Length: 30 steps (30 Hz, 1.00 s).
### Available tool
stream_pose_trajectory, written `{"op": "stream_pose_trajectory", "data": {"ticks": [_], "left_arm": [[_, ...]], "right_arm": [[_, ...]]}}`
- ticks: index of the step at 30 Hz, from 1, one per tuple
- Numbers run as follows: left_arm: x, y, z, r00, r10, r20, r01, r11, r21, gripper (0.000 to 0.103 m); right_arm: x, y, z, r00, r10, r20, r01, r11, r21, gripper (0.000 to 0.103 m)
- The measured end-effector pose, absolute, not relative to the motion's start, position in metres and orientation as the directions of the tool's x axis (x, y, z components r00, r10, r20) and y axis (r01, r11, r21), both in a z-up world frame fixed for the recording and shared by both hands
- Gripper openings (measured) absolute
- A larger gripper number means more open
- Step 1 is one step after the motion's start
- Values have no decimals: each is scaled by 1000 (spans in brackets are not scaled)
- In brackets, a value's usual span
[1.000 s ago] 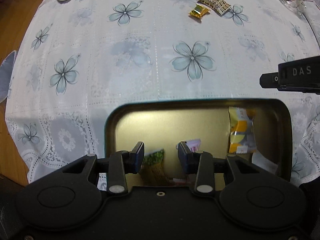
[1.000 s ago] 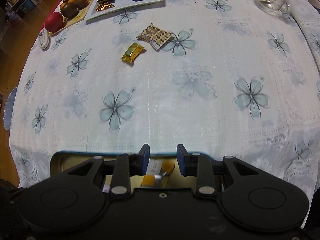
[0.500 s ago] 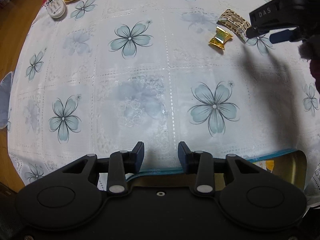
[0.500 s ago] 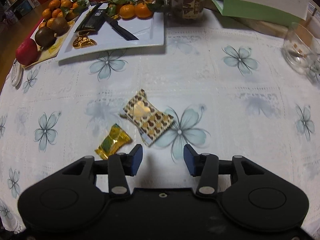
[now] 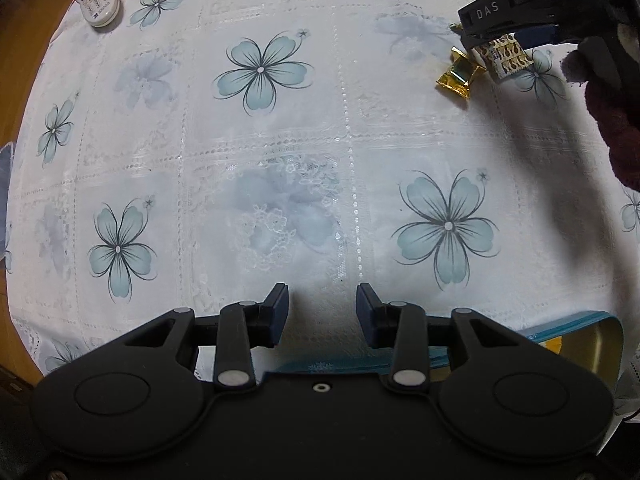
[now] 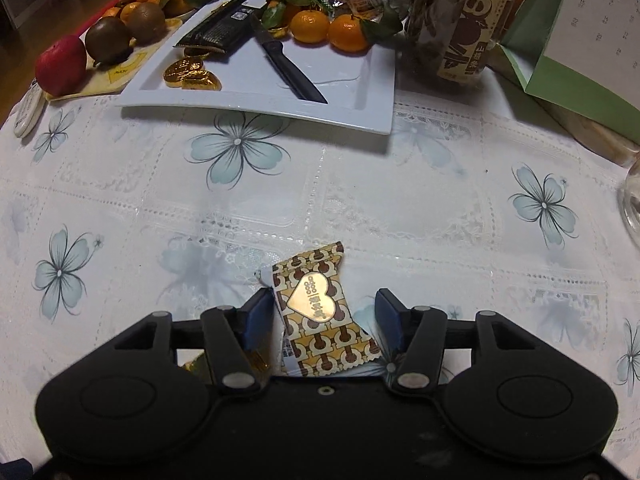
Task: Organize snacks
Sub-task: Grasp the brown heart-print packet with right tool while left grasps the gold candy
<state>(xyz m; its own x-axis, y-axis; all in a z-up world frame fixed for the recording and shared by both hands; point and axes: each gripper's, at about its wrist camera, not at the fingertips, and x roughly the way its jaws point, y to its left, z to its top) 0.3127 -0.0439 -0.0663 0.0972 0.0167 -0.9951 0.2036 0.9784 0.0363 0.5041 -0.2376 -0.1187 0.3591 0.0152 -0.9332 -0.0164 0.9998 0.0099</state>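
A brown-and-cream patterned snack packet with a gold heart [image 6: 320, 312] lies on the flowered tablecloth between the open jaws of my right gripper [image 6: 324, 312]. It also shows in the left wrist view [image 5: 506, 56], partly under the right gripper [image 5: 516, 32]. A gold-wrapped candy [image 5: 460, 74] lies just left of it; in the right wrist view only its edge [image 6: 196, 364] peeks out under the left finger. My left gripper [image 5: 322, 308] is open and empty over the near edge of a gold-lined tin [image 5: 588, 336] with a blue rim.
A white tray [image 6: 360, 92] at the back holds a black knife [image 6: 288, 66], gold foil sweets [image 6: 192, 76], a dark packet and tangerines [image 6: 328, 28]. An apple [image 6: 60, 64], kiwis, jars and a green calendar box [image 6: 580, 40] stand behind. A small white device [image 5: 98, 0] lies far left.
My right gripper has moved forward and down from the tin to the patterned packet, which now sits between its jaws. My left gripper has lifted away from the tin's inside.
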Motion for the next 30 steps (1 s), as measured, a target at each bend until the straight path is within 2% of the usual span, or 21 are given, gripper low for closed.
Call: {"op": "stream_pose_trajectory", "data": {"ticks": [1,3,13,21,30], "left_arm": [[314,-45,-66,95,14,-995,205,978,34,47],[317,-47,-65,90,10,-996,208,978,29,47],[346,-78,-48,110,-13,-994,276,961,18,47],[388,-114,-49,195,-30,-980,297,954,30,48],[406,-148,-63,272,-60,-960,367,929,46,48]], "right_arm": [[503,-240,-118,354,12,-935,0,1000,12,44],[498,-244,-115,330,16,-944,15,1000,22,34],[428,-296,-113,120,46,-992,231,970,73,33],[359,-316,-113,143,64,-988,290,951,103,34],[342,-309,-108,214,28,-976,270,959,87,36]]}}
